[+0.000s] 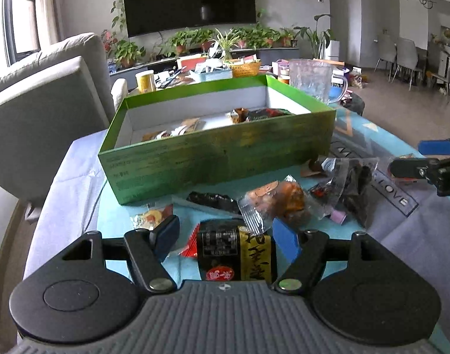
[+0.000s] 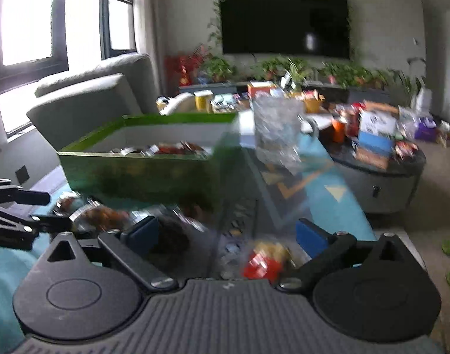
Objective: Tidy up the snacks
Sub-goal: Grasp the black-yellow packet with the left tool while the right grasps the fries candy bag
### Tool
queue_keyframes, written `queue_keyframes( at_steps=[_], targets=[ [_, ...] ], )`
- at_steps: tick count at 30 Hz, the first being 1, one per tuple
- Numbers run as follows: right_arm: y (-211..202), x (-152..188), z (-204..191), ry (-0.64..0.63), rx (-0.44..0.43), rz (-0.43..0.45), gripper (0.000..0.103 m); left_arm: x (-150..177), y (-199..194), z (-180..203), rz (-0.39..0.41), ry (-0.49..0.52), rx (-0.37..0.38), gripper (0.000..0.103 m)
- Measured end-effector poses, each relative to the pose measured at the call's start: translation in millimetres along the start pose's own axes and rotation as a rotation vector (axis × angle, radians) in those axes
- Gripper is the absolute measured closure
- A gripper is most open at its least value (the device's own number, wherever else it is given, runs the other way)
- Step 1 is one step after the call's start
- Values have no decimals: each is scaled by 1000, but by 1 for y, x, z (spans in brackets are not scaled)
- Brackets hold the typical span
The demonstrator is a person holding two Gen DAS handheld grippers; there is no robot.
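Note:
A green box (image 1: 213, 159) with a white inside stands on the table and holds several wrapped snacks. Loose snacks lie in front of it: an orange-brown pastry packet (image 1: 280, 200), dark clear-wrapped packets (image 1: 354, 188) and a small yellow sweet (image 1: 149, 216). My left gripper (image 1: 226, 236) is open around a black-and-gold packet (image 1: 236, 250) lying on the cloth; its pads stand clear of it. My right gripper (image 2: 227, 234) is open low over the table, with a blurred red-and-yellow snack (image 2: 263, 261) below the gap and a dark packet (image 2: 170, 243) by its left finger. The green box (image 2: 142, 174) lies ahead on the left.
A clear glass jug (image 1: 313, 79) stands behind the box's right corner. The table wears a blue patterned cloth (image 1: 372, 129). A grey sofa (image 1: 39, 112) sits on the left. A round side table (image 2: 381, 177) full of packets stands at the right. The right gripper (image 1: 416, 157) shows at the left view's right edge.

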State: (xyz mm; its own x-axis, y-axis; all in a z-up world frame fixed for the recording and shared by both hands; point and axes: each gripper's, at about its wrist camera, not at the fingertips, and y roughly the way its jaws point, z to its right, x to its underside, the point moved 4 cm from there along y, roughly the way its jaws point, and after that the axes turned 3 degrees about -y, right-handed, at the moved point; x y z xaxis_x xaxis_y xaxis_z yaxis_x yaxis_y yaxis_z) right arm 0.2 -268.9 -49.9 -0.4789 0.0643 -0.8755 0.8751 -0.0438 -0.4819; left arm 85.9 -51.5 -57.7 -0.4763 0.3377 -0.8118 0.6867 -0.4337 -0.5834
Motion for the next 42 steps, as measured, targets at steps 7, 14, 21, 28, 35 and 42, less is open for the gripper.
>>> queue_keyframes(
  at_steps=[7,14,21,28,35,42],
  targets=[
    [7,14,9,22,51,-51,44,4,3,2,0,4,13,36],
    [21,20,20,111,75,-104,44,5,4,3,-3,-39,21,39],
    [26,21,18,118,114,-136,44,6,2,5,9,-66,26,58],
    [23,19,15,77,142,-136,45,3,-9,1,41,-65,4,72],
    [20,18,17,106,110,-142,44,9,-13,17,22,25,-85,28],
    [21,19,14,104,102,-141,44,15,-2,28,-23,65,-69,28]
  ],
)
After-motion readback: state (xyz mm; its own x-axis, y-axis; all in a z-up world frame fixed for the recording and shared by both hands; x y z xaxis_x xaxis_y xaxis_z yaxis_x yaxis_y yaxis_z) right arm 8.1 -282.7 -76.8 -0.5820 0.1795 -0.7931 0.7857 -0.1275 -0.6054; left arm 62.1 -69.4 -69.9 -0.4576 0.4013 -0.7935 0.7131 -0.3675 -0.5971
